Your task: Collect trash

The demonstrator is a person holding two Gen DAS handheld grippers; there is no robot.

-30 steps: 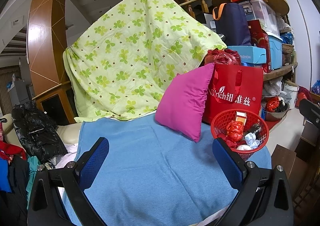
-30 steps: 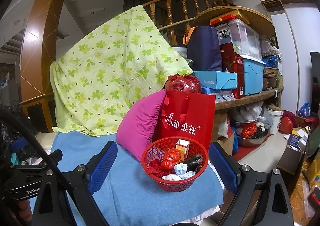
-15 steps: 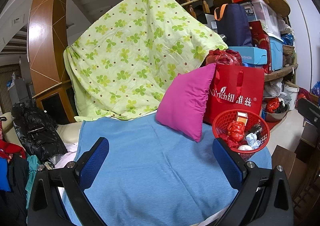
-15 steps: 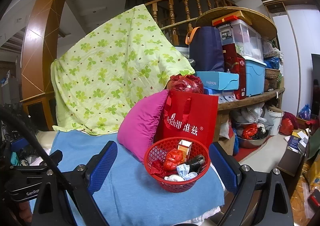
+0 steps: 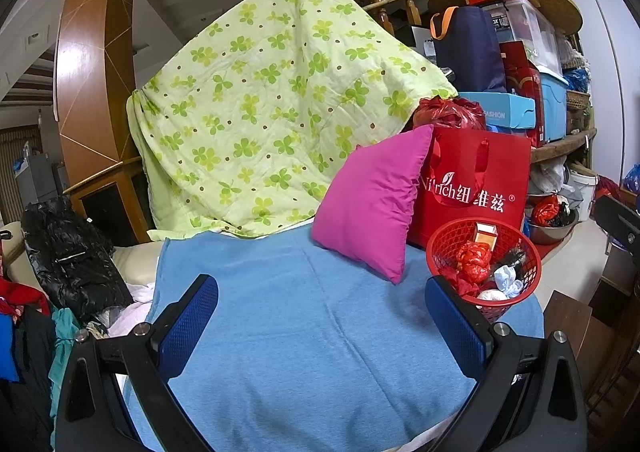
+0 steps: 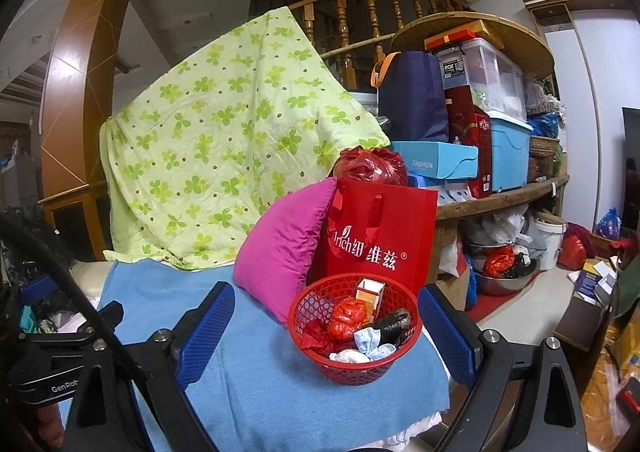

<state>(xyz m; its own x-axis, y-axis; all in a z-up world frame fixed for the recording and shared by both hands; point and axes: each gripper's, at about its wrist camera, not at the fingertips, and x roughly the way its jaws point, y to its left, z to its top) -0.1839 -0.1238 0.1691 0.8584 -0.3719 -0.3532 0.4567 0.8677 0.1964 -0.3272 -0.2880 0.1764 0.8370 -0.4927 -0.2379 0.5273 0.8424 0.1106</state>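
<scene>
Left tool (image 5: 320, 316): jaws wide, nothing between them; it hovers over the bare middle of the blue cloth (image 5: 304, 340).
Right tool (image 6: 326, 326): jaws wide, nothing gripped; in its view the basket (image 6: 308, 312) sits between the two pads but touches neither.
Basket: red mesh, upright at the cloth's near right corner, just in front of the pink pillow (image 6: 284, 244) and the red bag (image 6: 384, 228).
Trash: already in the basket, namely a crumpled red wrapper (image 6: 346, 318), a small box (image 6: 370, 292) standing on end, a dark tube (image 6: 394, 324), white and pale-blue wads (image 6: 374, 346).
Loose trash: none visible on the cloth, so collecting looks nearly done; a last item may lie out of view.
Risk, edge: the basket stands close to the cloth's corner, with a drop to the floor (image 6: 520, 326) beyond; a push from the right tool could slide it off.
Risk, tipping: the basket is light and piled above its rim; gripping one wall alone could tilt it and spill the box or the wads.
Risk, mesh: a pad could snag the open weave and drag the basket along.
Risk, neighbours: the pillow leans beside the basket; bumping it could shove the basket toward the corner.
</scene>
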